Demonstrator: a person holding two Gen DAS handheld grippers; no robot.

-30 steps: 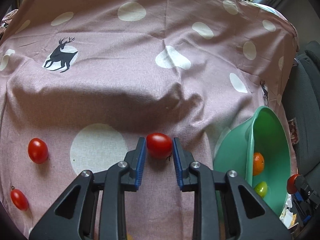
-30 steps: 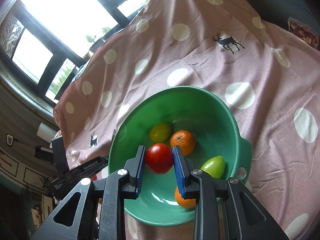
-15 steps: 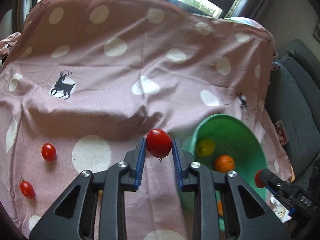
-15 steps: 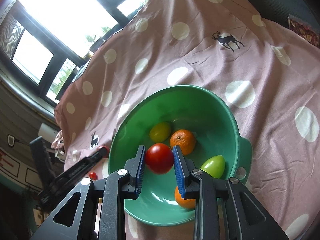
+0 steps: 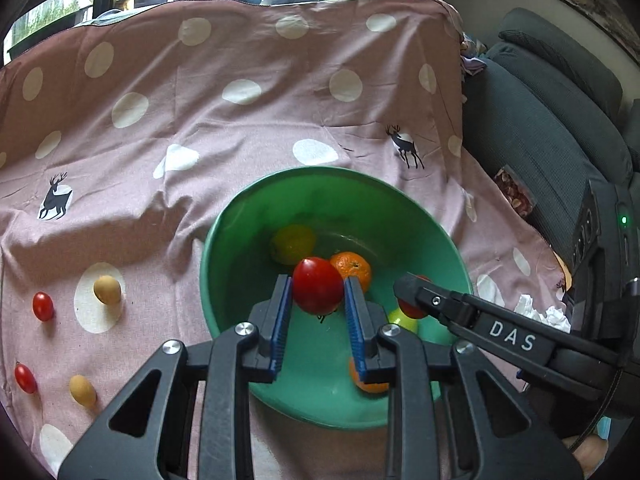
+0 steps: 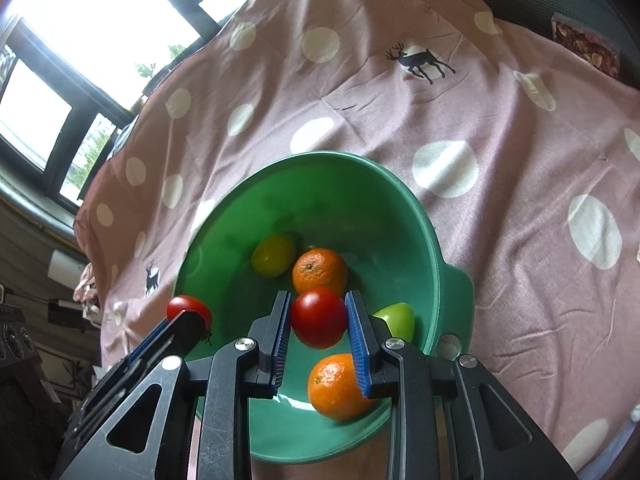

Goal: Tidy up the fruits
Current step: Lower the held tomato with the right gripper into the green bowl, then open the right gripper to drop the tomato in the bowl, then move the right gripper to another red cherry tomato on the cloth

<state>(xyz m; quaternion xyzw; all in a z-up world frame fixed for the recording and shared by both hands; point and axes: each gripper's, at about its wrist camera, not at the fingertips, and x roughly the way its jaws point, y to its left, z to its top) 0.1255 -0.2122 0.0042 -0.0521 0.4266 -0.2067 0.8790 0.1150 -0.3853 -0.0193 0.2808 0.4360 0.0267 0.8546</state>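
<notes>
A green bowl (image 5: 208, 256) (image 6: 434, 240) sits on a pink dotted cloth (image 5: 240, 140). My left gripper (image 5: 317, 284) is shut on a red tomato (image 5: 318, 290) above the bowl's near-left side. My right gripper (image 6: 319, 312) is shut on another red tomato (image 6: 319, 317) over the bowl's near side. In the right wrist view the left gripper (image 6: 188, 322) enters at the bowl's left rim. The bowl holds a yellow fruit (image 6: 274, 254), two oranges (image 6: 320, 272) (image 6: 338, 386) and a green fruit (image 6: 394, 320).
Left of the bowl on the cloth lie two small red tomatoes (image 5: 43, 306) (image 5: 25, 378) and two tan oval fruits (image 5: 107, 289) (image 5: 83, 390). A dark grey sofa (image 5: 560, 120) borders the right side. Crumpled white paper (image 5: 540, 314) lies near the right gripper.
My left gripper rose off the cloth with its tomato and swung right until it hangs over the bowl. The right gripper stayed over the bowl, still shut on its tomato.
</notes>
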